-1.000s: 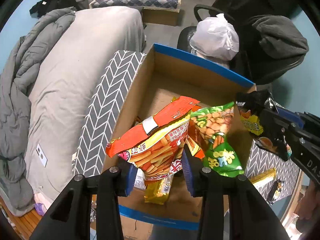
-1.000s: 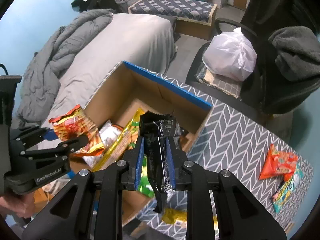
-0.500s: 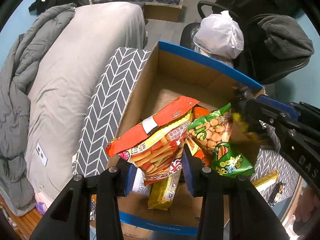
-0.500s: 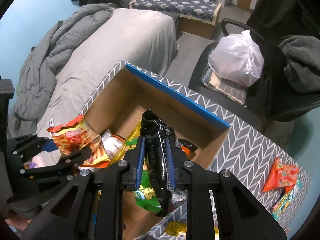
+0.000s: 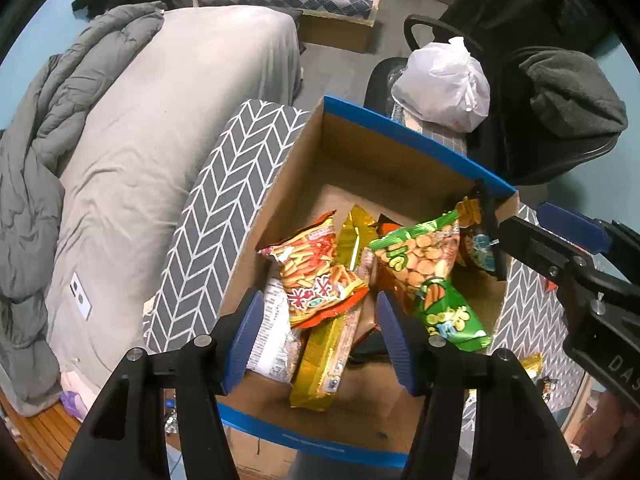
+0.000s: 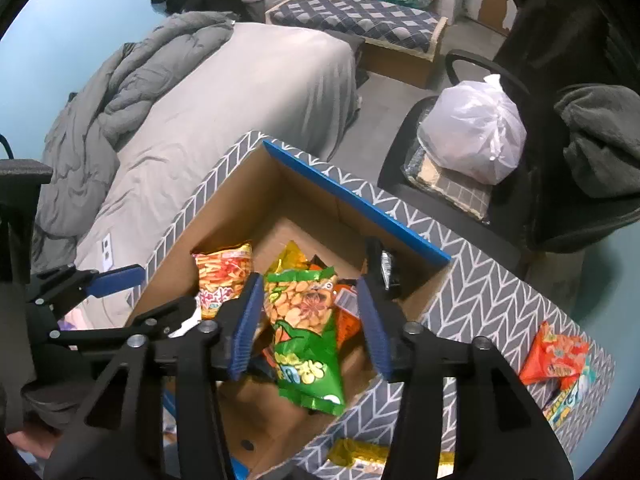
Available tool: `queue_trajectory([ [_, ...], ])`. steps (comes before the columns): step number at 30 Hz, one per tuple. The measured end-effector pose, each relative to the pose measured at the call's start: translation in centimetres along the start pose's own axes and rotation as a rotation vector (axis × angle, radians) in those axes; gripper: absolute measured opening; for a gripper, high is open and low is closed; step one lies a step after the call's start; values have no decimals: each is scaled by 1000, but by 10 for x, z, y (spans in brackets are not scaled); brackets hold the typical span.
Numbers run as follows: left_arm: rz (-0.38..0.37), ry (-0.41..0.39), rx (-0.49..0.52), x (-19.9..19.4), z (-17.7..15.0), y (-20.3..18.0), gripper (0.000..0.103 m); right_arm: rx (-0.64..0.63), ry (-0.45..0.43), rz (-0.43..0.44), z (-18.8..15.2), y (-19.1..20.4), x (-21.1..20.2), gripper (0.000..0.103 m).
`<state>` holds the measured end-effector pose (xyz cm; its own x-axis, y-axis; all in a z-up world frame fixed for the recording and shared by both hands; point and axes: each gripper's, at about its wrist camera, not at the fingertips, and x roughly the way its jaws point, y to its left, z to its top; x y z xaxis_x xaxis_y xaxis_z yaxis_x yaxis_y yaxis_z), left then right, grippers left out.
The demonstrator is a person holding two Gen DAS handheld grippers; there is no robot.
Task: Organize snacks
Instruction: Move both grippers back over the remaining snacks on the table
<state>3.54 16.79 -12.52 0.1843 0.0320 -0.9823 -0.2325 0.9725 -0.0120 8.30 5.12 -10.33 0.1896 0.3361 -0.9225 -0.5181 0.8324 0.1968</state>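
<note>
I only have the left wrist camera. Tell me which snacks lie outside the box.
Observer: An orange-red packet lies on the chevron cloth, to the right of the cardboard box.
Operator: Report the right gripper's jaws.
Observer: The right gripper is opening and its pads grip nothing. The green peanut packet lies in the box below them.
Operator: Name anything else out there.
Observer: A blue-and-yellow packet lies beside the orange-red one, nearer the camera.

- Soft, even indoor light fills both views; shadows are faint.
- Fisheye bending curves the room's edges, with black corners around each frame.
- Glossy snack packets [image 5: 424, 256] show mild glare.
- Focus is fairly sharp throughout.
</note>
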Motion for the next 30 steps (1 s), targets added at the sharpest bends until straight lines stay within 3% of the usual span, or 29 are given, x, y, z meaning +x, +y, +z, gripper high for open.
queue_trajectory([
  [6, -10, -26, 7, -15, -5, -10, 70, 30, -24, -2, -6, -8, -16, 57],
  [17, -17, -57, 95, -30, -14, -42, 74, 112, -43, -37, -31, -39, -40, 71],
  [30, -47, -67, 273, -37, -31, -99, 76, 255, -37, -83, -82, -90, -63, 72],
])
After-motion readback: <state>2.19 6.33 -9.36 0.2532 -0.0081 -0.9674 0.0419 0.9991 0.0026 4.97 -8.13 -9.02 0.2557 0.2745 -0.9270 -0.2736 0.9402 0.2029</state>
